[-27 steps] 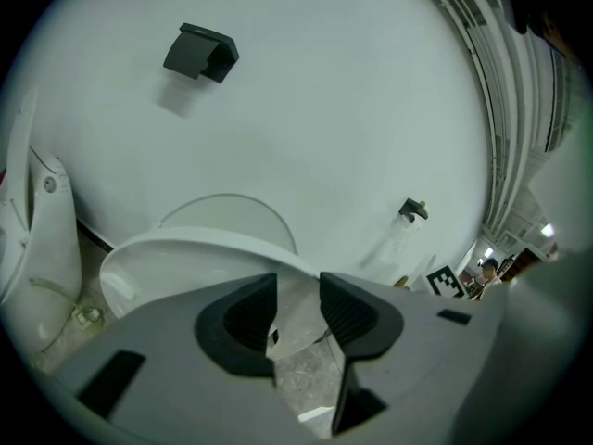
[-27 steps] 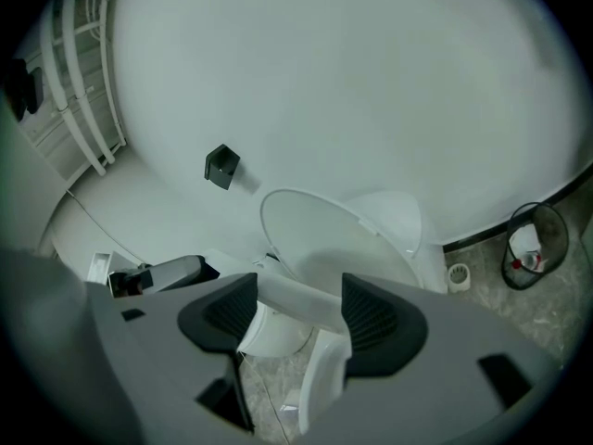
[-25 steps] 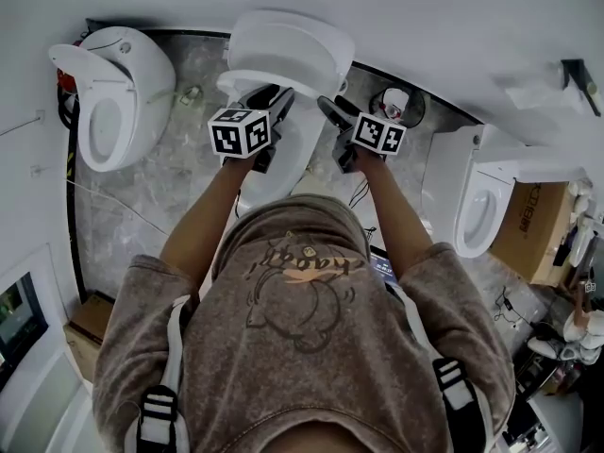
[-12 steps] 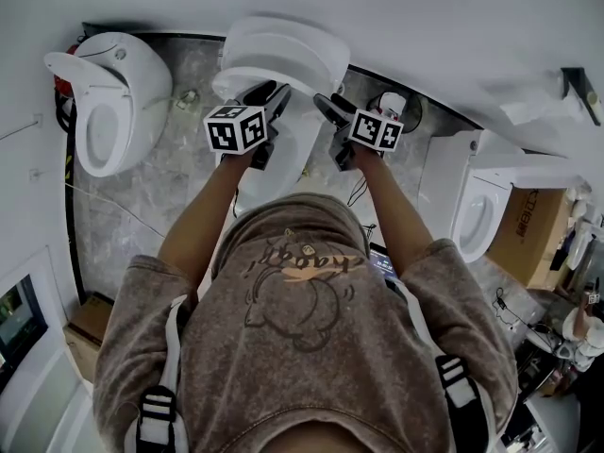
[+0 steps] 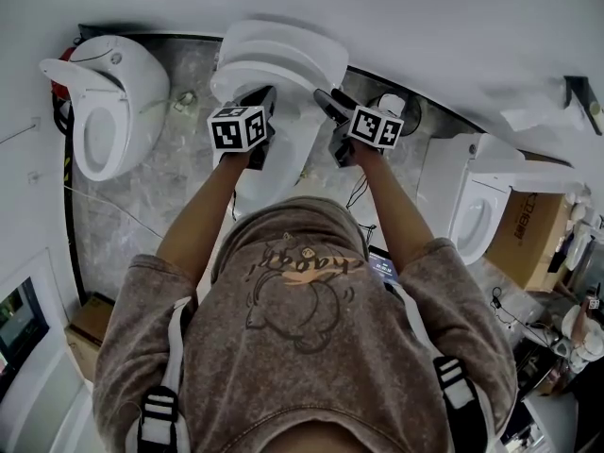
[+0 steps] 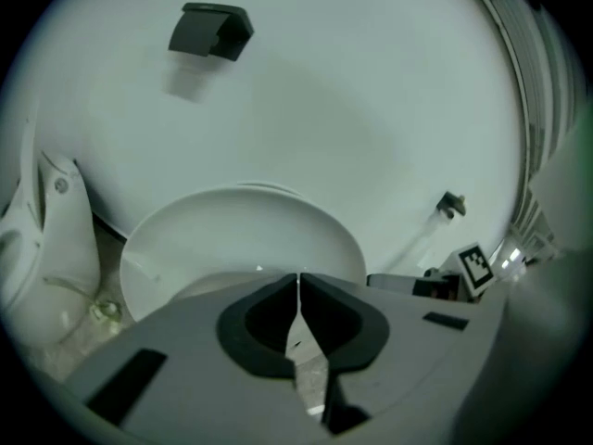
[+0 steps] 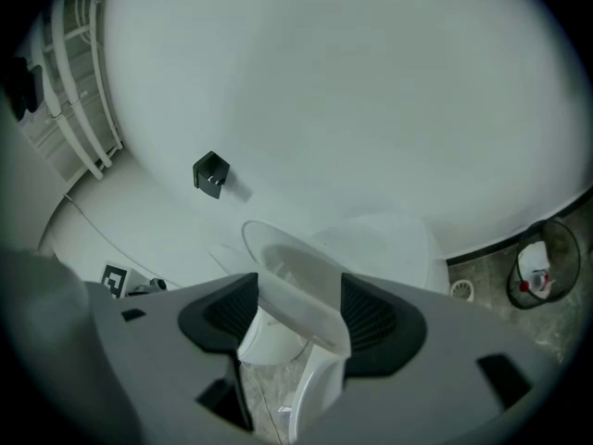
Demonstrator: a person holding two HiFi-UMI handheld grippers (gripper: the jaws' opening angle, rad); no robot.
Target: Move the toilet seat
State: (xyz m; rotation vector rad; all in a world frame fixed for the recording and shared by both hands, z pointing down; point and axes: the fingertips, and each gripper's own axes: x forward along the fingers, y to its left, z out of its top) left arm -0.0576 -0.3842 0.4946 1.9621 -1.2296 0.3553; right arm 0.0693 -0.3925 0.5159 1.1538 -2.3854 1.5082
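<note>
Right gripper (image 7: 299, 309) clamps the toilet seat (image 7: 289, 267) rim — long axis running ahead toward the wall; left gripper (image 6: 298, 286), jaws just closed empty, sits alongside.

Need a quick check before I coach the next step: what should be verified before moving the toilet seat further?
1. Right tongs on seat: ok, its rim is clamped in them.
2. Left tongs free: ok, shut and empty.
3. Lid out of the way: ok, raised behind the seat.
4. Left toilet well apart: ok.
5. How far the seat is lifted: cannot tell.
</note>
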